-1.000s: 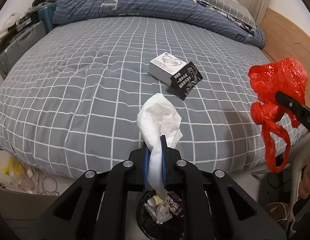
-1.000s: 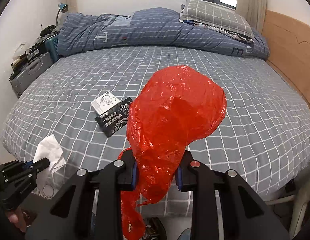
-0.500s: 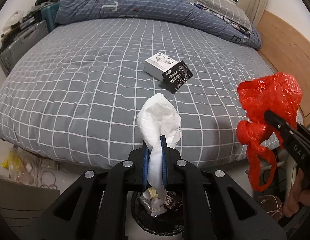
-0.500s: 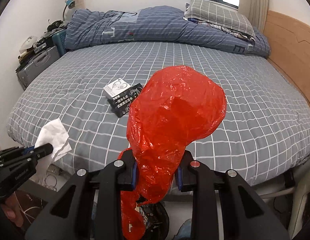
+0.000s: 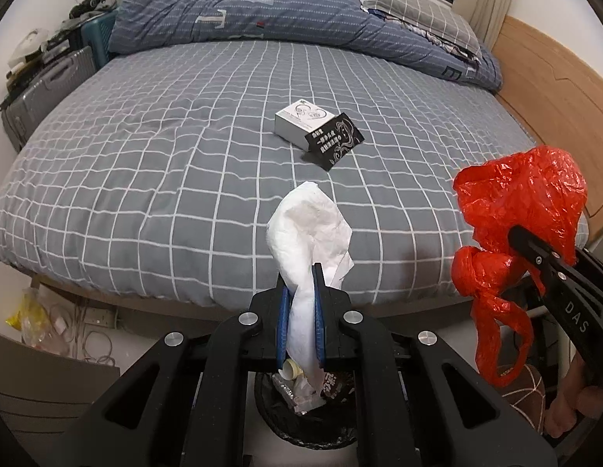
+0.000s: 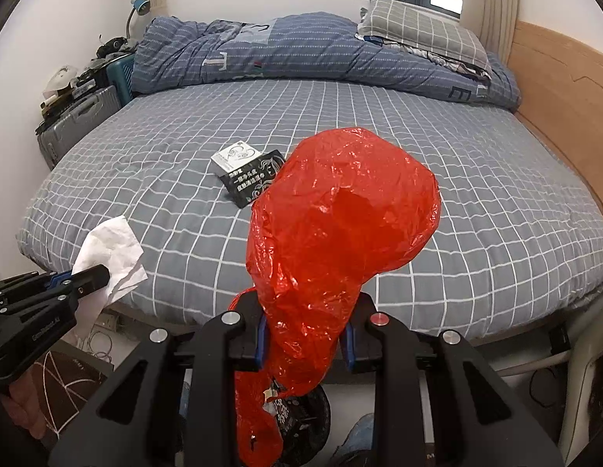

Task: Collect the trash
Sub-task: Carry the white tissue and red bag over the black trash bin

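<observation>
My left gripper (image 5: 300,272) is shut on a crumpled white tissue (image 5: 307,225), held above a black-lined trash bin (image 5: 301,408) on the floor in front of the bed. The tissue also shows in the right wrist view (image 6: 111,249). My right gripper (image 6: 303,330) is shut on a crumpled red plastic bag (image 6: 340,214), held over the bin (image 6: 301,416). The bag hangs at the right in the left wrist view (image 5: 519,210). A white box (image 5: 301,118) and a black packet (image 5: 334,142) lie on the bed.
The grey checked bed (image 5: 146,155) fills the view, with a blue duvet (image 5: 243,15) and a pillow (image 5: 418,4) at the back. Suitcases (image 5: 48,85) stand at the left. A wooden headboard (image 5: 554,97) is at the right. Cables and a yellow bag (image 5: 29,315) lie under the bed.
Both grippers have pulled back and away from the bed with their loads. More of the bed edge and the trash bin below has come into view.
</observation>
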The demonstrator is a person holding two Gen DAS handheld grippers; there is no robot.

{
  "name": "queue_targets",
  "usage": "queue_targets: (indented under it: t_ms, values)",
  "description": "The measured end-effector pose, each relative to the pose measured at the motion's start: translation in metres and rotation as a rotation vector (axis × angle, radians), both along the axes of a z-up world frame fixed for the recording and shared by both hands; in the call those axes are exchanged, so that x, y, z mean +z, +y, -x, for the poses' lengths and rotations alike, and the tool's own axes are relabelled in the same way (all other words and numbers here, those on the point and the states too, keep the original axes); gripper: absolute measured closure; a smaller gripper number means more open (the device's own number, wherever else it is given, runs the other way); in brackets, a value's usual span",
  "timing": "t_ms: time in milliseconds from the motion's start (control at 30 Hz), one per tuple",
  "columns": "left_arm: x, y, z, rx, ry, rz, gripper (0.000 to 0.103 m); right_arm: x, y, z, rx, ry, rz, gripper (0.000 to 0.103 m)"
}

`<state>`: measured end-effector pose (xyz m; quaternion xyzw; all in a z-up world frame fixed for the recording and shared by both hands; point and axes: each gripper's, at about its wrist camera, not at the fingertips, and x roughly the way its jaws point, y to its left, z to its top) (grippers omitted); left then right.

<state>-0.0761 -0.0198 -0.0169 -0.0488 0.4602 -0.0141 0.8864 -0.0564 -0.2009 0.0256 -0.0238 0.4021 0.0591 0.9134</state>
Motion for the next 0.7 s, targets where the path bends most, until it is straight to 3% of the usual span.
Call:
queue_targets:
  t_ms: [467,700]
  values:
    - [0.0,0.001,0.037,0.027,-0.025,0.038,0.092,-0.015,0.008,0.052,0.016,0.013,0.004,0.077]
    - [-0.024,0.0,0.053,0.028,0.014,0.037,0.092,-0.045,0.006,0.071,0.008,0.071,-0.006,0.077]
